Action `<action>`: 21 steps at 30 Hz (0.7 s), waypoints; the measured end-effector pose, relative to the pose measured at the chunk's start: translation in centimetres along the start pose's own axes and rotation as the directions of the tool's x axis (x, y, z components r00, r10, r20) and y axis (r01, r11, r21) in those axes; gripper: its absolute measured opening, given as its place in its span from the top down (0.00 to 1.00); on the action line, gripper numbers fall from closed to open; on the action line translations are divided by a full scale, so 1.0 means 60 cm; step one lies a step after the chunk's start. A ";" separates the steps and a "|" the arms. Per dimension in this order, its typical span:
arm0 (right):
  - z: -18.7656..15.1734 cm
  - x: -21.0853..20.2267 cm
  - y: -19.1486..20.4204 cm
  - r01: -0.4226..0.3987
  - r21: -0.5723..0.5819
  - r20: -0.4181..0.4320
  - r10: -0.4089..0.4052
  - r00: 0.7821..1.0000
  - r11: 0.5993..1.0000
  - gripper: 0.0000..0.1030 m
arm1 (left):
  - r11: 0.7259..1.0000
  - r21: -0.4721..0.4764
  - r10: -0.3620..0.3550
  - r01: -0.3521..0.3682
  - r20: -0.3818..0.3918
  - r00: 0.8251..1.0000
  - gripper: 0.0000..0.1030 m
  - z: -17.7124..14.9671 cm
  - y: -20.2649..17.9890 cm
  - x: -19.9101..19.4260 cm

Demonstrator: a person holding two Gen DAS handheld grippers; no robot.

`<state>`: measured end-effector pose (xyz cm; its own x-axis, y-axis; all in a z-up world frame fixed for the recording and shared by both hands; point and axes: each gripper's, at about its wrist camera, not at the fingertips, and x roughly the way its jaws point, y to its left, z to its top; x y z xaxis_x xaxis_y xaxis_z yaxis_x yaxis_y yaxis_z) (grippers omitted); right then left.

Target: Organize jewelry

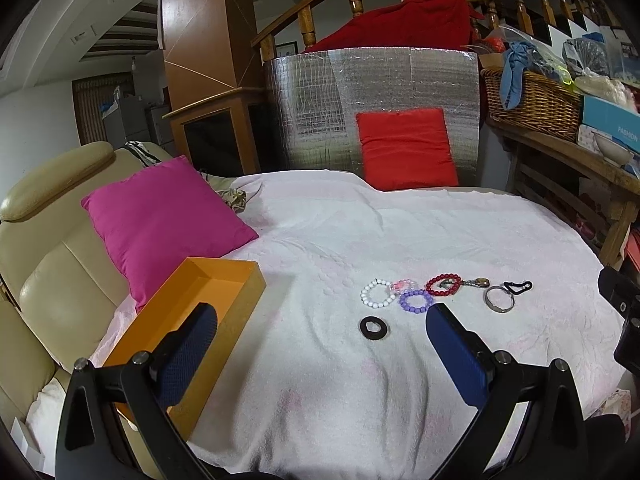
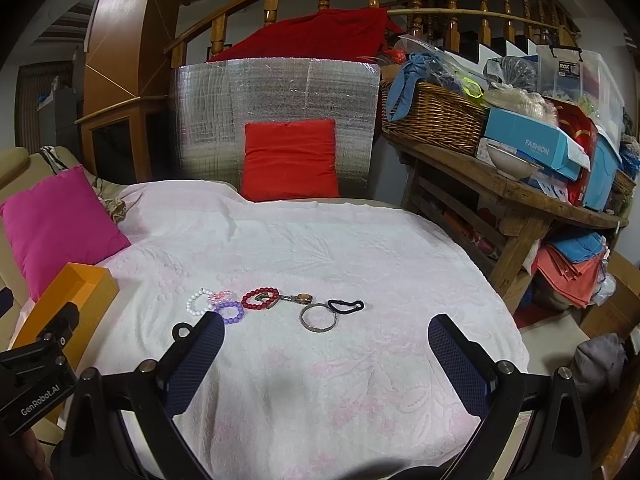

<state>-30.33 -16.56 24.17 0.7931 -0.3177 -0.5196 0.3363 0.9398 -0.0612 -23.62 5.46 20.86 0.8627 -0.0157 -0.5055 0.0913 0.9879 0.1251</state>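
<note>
Left wrist view: at lower left we see the orange box point(image 1: 192, 300) lying open on the white towel point(image 1: 320, 380), partly behind the left finger of our left gripper point(image 1: 320, 330), whose tongs are spread wide and hold nothing. Right of centre lie the black ring point(image 1: 374, 327), white bead bracelet point(image 1: 377, 298), purple bead bracelet point(image 1: 416, 301), red bead bracelet point(image 1: 443, 284), silver bangle point(image 1: 499, 298) and black clip point(image 1: 518, 286), all apart from the box.

We judge nothing is sorted yet. To start well, we would take the black ring alone, coming down steeply so the fingers straddle it without bunching the towel.

In the right wrist view, our right gripper point(image 2: 326, 334) hovers low before the silver bangle point(image 2: 319, 317), tongs spread and empty, tilted slightly downward.
</note>
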 end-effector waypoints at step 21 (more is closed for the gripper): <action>0.001 0.222 -0.095 -0.139 0.157 -0.123 0.159 0.980 0.978 0.00 | 0.999 0.035 0.033 -0.029 -0.110 0.993 0.00 -0.025 -0.019 0.148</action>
<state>-21.65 -26.16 17.67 0.7681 -0.1466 -0.6234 0.2986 0.9431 0.1462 -16.81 4.43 14.95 0.8055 0.0336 -0.5917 0.0833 0.9820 0.1693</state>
